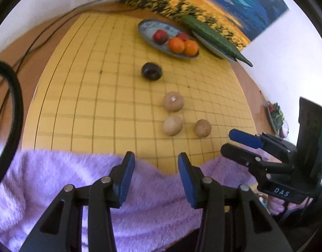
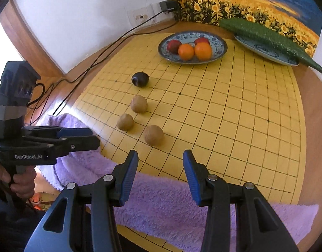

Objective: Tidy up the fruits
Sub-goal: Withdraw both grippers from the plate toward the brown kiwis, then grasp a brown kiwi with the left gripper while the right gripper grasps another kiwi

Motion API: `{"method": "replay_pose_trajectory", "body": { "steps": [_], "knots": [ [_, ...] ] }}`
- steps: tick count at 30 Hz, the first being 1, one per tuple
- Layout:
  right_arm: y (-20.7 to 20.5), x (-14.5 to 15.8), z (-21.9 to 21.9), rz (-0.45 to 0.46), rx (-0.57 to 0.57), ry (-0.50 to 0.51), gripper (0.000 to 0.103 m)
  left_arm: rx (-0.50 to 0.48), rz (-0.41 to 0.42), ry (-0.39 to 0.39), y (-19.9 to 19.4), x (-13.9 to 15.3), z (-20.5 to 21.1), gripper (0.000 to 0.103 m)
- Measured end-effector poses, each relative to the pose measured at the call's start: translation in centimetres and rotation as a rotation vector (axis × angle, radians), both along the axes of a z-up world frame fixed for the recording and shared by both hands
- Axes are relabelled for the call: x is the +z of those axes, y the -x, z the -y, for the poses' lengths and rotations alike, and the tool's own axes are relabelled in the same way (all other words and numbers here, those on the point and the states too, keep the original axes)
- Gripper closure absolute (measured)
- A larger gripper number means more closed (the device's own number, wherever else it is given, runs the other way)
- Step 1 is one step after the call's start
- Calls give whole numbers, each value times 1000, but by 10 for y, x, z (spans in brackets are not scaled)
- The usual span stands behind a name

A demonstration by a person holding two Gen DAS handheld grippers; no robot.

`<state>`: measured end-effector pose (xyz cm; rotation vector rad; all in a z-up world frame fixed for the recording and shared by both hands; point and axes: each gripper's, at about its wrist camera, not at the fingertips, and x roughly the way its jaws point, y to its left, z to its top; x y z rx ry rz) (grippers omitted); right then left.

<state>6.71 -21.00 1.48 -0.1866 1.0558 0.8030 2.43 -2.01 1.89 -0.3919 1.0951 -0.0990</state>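
Three brown round fruits (image 1: 173,101) (image 2: 139,104) lie close together on the yellow grid board (image 1: 87,84) (image 2: 224,115). A dark plum (image 1: 151,71) (image 2: 140,79) sits just beyond them. Farther back, a blue-patterned plate (image 1: 146,24) (image 2: 219,40) holds two oranges (image 1: 176,45) (image 2: 186,51) and two red fruits (image 1: 160,36) (image 2: 173,46). My left gripper (image 1: 155,157) (image 2: 94,136) hovers open over the towel's edge with nothing between its fingers. My right gripper (image 2: 161,155) (image 1: 229,141) is open and empty too, short of the nearest brown fruit (image 2: 154,135).
A purple fluffy towel (image 1: 56,178) (image 2: 161,199) covers the board's near edge. A long green cucumber (image 1: 213,35) (image 2: 266,35) lies on a second plate (image 2: 261,49) at the back right. Black cables (image 2: 110,48) run along the wooden table at the left. A sunflower picture stands behind.
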Motion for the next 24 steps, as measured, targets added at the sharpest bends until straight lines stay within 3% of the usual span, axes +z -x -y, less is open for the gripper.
{"method": "replay_pose_trajectory", "body": {
  "steps": [4,13,15,18,24],
  "knots": [
    [1,-1,-1,2,11,1,57,-7,49,28,-13,4,3,60],
    [4,-5,-2,16,24,15,58,2,9,142,-38,-14,-1,73],
    [3,-6,-3,26,25,19,58,6,4,171,-39,-17,-3,80],
    [2,-8,-7,40,30,29,59,18,-2,214,-37,-20,-7,80],
    [-3,-8,-16,49,44,30,59,36,29,172,-28,-17,-3,80]
  ]
}}
